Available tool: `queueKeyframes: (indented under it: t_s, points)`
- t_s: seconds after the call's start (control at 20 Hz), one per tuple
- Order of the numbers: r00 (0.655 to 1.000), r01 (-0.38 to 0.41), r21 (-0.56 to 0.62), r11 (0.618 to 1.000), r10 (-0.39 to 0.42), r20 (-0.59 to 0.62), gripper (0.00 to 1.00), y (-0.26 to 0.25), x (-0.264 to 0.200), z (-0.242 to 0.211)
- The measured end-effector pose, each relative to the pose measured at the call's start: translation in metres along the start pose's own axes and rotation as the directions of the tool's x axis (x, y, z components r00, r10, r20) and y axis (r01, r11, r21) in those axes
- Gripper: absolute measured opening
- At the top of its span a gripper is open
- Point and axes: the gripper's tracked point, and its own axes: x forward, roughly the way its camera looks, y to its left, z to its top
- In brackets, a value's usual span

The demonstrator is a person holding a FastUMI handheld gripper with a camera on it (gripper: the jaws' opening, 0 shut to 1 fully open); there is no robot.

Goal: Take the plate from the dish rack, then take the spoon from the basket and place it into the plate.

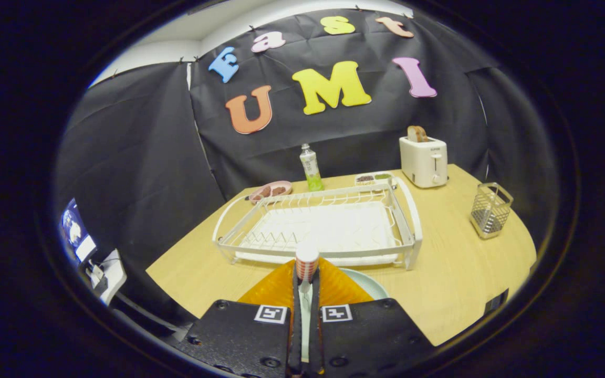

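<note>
The spoon [306, 262] stands up between the two fingers of the gripper [306, 286], which are squeezed tight on its handle. Its red and white end pokes up above the fingertips. The pale plate [368, 283] lies on the wooden table [455, 273] right under the fingers. Just past it is the white dish rack [323, 223]. The wire basket [490, 210] stands far off to the right, near the toaster [424, 160].
</note>
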Motion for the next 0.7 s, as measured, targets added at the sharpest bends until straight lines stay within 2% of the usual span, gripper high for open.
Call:
queueKeyframes:
  t_s: [0.1, 0.25, 0.35, 0.45, 0.5, 0.55, 0.7]
  points:
    - [1.000, -0.015, 0.024, 1.000, 0.015, -0.016, 0.11, -0.001, 0.004, -0.004]
    - [0.999, -0.020, 0.023, 1.000, 0.021, -0.029, 0.17, -0.001, 0.006, -0.009]
    - [1.000, -0.008, 0.014, 1.000, 0.008, -0.013, 0.25, -0.006, 0.005, -0.004]
    - [1.000, -0.002, 0.009, 1.000, 0.002, 0.009, 0.43, -0.009, 0.003, 0.002]
    - [1.000, 0.009, 0.004, 1.000, -0.009, 0.024, 0.58, -0.012, 0.001, 0.006]
    - [0.999, 0.022, -0.002, 1.000, -0.022, 0.041, 0.66, -0.015, 0.000, 0.011]
    - [0.993, 0.065, -0.020, 0.998, -0.063, 0.096, 0.99, -0.022, -0.005, 0.025]
